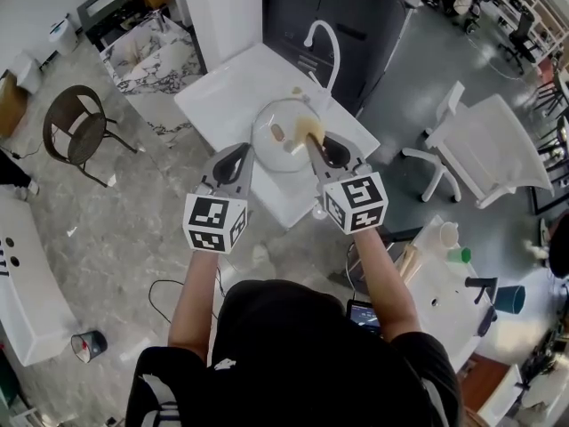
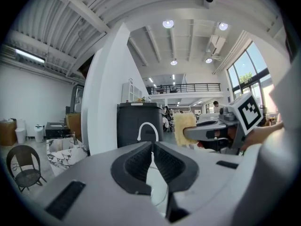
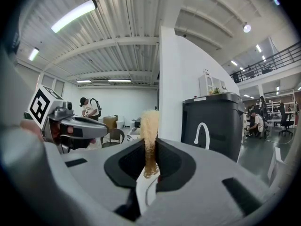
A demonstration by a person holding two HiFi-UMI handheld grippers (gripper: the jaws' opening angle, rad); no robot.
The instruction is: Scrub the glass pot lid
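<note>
The round glass pot lid lies on the white table beside a curved white faucet. My left gripper hangs at the lid's near left edge; in the left gripper view its jaws are shut and I see nothing between them. My right gripper is over the lid's near right side, shut on a yellow fluffy sponge. In the right gripper view the sponge stands up between the pads. Both grippers point nearly level. Each shows in the other's view: right gripper, left gripper.
A dark tall bin stands behind the faucet. A white chair is at the right, a round wicker chair at the left. A side table with cups lies low right. People work far off.
</note>
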